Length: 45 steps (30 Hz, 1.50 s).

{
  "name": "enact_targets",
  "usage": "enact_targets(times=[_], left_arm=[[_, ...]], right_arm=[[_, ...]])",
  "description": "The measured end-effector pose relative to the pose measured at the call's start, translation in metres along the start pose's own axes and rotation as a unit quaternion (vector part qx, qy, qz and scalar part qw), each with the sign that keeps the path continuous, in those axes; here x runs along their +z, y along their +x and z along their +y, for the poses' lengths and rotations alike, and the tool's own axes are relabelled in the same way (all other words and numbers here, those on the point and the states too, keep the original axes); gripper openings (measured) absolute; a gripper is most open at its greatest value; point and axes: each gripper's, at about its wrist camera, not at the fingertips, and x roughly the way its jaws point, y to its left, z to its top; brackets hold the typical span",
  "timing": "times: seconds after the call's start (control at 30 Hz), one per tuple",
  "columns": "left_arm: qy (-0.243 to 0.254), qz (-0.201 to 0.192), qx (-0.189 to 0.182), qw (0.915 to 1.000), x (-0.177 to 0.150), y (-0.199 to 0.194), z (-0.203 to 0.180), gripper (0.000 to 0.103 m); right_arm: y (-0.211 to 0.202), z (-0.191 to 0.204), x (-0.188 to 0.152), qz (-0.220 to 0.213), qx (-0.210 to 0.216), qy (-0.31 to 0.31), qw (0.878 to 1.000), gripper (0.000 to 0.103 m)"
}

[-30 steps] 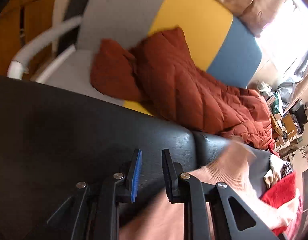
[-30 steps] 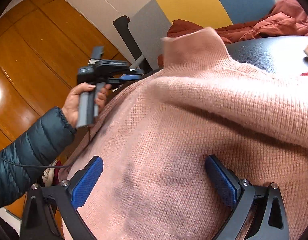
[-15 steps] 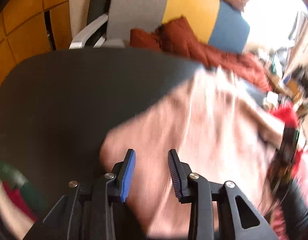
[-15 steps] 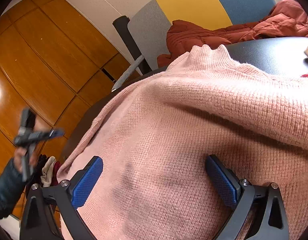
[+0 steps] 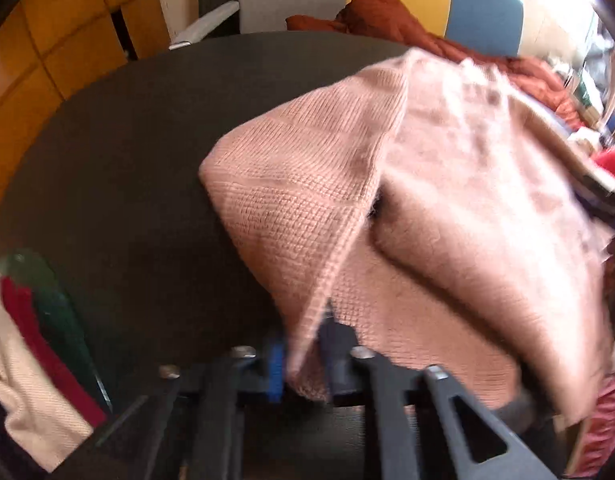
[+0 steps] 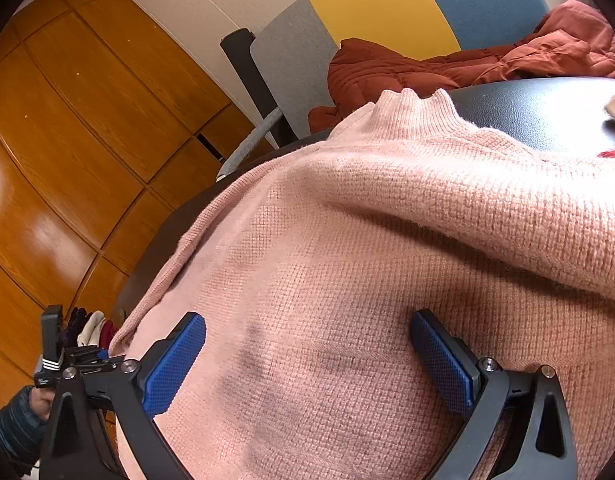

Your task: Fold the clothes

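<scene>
Pink knitted sweater [image 6: 387,240] with a short ribbed collar is spread over a dark, round-edged table [image 5: 127,140], and it fills most of both wrist views. In the left wrist view one folded edge of it rises in a ridge and runs straight down into the left gripper [image 5: 303,356], whose jaws have just been closing and are now clamped on that edge, with knit bunched between the blue pad and the dark one. That picture is a bit blurry, but the fabric squeezed between the pads is plain enough.

The right gripper [image 6: 307,360] is a different story: its jaws are spread wide, blue fingertips [image 6: 175,364] resting down on the body of the sweater with plain flat knit between them, not pinching anything. The collar points away from it, toward the far rim of the table.

At the lower left of the right wrist view you can see a person's hand [image 6: 41,398] in a dark puffy sleeve [image 6: 11,428] holding the left gripper's handle by the near corner of the sweater.

Beyond the table, a rust-red quilted jacket [image 6: 447,64] lies on a grey, yellow and blue panelled seat [image 6: 387,4]. Glossy wooden wall panels [image 6: 87,140] are on the left. A few other clothes, cream, red and green [image 5: 31,340], sit by the table's near-left edge.
</scene>
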Motion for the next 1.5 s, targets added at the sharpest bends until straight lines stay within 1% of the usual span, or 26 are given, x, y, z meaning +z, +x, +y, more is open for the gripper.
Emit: enact_targets(times=[0.07,0.13,0.2,0.23,0.3,0.37,0.4,0.47,0.5,0.57,0.6,0.63,0.7,0.73,0.8,0.87,0.97,1.03,1.13,1.17,1.3,1.33,1.37,1.43,1.47,1.5], left_arm=[[0.001,-0.015,-0.072,0.9973,0.006,-0.023,0.006,0.008],[-0.007,-0.029,-0.131,0.9909,0.015,-0.051,0.02,0.008],[-0.016,-0.051,-0.146,0.9878,0.03,-0.081,0.042,0.008],[-0.02,-0.059,-0.138,0.9885,0.035,-0.09,0.053,0.008],[-0.035,-0.064,-0.125,0.9894,0.06,-0.105,0.078,0.008],[-0.046,-0.053,-0.087,0.9938,0.09,-0.105,0.099,0.008],[-0.052,-0.047,-0.066,0.9954,0.106,-0.104,0.11,0.008],[-0.062,-0.025,0.016,0.9977,0.137,-0.09,0.127,0.01],[-0.081,-0.014,0.059,0.9948,0.155,-0.078,0.141,0.01],[-0.123,-0.008,0.096,0.9878,0.174,-0.065,0.16,0.012],[-0.142,-0.011,0.106,0.9841,0.178,-0.061,0.167,0.014],[-0.162,-0.018,0.107,0.9808,0.178,-0.058,0.171,0.014],[-0.171,-0.034,0.068,0.9824,0.165,-0.057,0.165,0.017],[-0.163,-0.033,0.052,0.9847,0.155,-0.055,0.156,0.021],[-0.146,-0.032,0.021,0.9885,0.135,-0.052,0.136,0.022],[-0.126,-0.026,-0.017,0.9915,0.107,-0.047,0.11,0.025],[-0.105,-0.018,-0.075,0.9915,0.065,-0.036,0.064,0.027],[-0.091,-0.016,-0.102,0.9905,0.042,-0.032,0.037,0.027],[-0.071,-0.019,-0.131,0.9886,0.012,-0.026,0.003,0.027],[-0.066,-0.021,-0.142,0.9874,0.003,-0.024,-0.006,0.027],[-0.067,-0.01,-0.158,0.9851,-0.019,-0.009,-0.017,0.028],[-0.064,-0.012,-0.157,0.9855,-0.023,-0.008,-0.019,0.028],[-0.061,-0.015,-0.156,0.9858,-0.028,-0.006,-0.02,0.028],[-0.056,-0.028,-0.153,0.9862,-0.026,-0.005,-0.02,0.028],[-0.055,-0.031,-0.151,0.9864,-0.023,-0.002,-0.02,0.028],[-0.058,-0.034,-0.152,0.986,-0.015,0.002,-0.018,0.028]], right_arm=[[0.001,0.001,0.0,0.004,-0.004,-0.003,1.0,0.103],[0.002,0.003,0.0,0.007,-0.008,-0.007,1.0,0.103],[0.002,0.003,0.001,0.009,-0.01,-0.009,1.0,0.103],[0.003,0.003,0.001,0.01,-0.011,-0.01,1.0,0.103],[0.002,0.002,0.001,0.01,-0.008,-0.008,1.0,0.103],[0.002,0.001,0.002,0.009,-0.005,-0.006,1.0,0.103],[0.001,0.001,0.002,0.009,-0.003,-0.005,1.0,0.103],[0.001,0.0,0.002,0.007,0.0,-0.004,1.0,0.103],[0.0,-0.001,0.002,0.006,0.002,-0.003,1.0,0.103],[-0.001,-0.003,0.002,0.002,0.007,0.0,1.0,0.103],[-0.001,-0.004,0.001,0.001,0.009,0.001,1.0,0.103],[-0.001,-0.004,0.001,0.001,0.01,0.001,1.0,0.103],[0.0,-0.003,0.001,0.002,0.007,-0.002,1.0,0.103],[0.0,-0.002,0.001,0.003,0.006,-0.003,1.0,0.103],[0.001,-0.001,0.001,0.004,0.005,-0.004,1.0,0.103],[0.001,0.0,0.002,0.006,0.002,-0.006,1.0,0.103],[0.003,0.004,0.003,0.015,-0.01,-0.012,1.0,0.103],[0.006,0.01,0.005,0.031,-0.029,-0.019,0.999,0.103],[0.011,0.027,0.008,0.078,-0.073,-0.042,0.993,0.103],[0.008,0.033,0.007,0.092,-0.081,-0.043,0.991,0.103],[-0.02,0.057,-0.004,0.129,-0.076,-0.023,0.988,0.103],[-0.032,0.065,-0.01,0.131,-0.073,-0.026,0.988,0.103],[-0.049,0.075,-0.018,0.127,-0.067,-0.038,0.989,0.103],[-0.087,0.092,-0.045,0.124,-0.062,-0.053,0.989,0.103],[-0.105,0.099,-0.061,0.126,-0.07,-0.065,0.987,0.103],[-0.121,0.105,-0.078,0.132,-0.089,-0.083,0.984,0.103]])
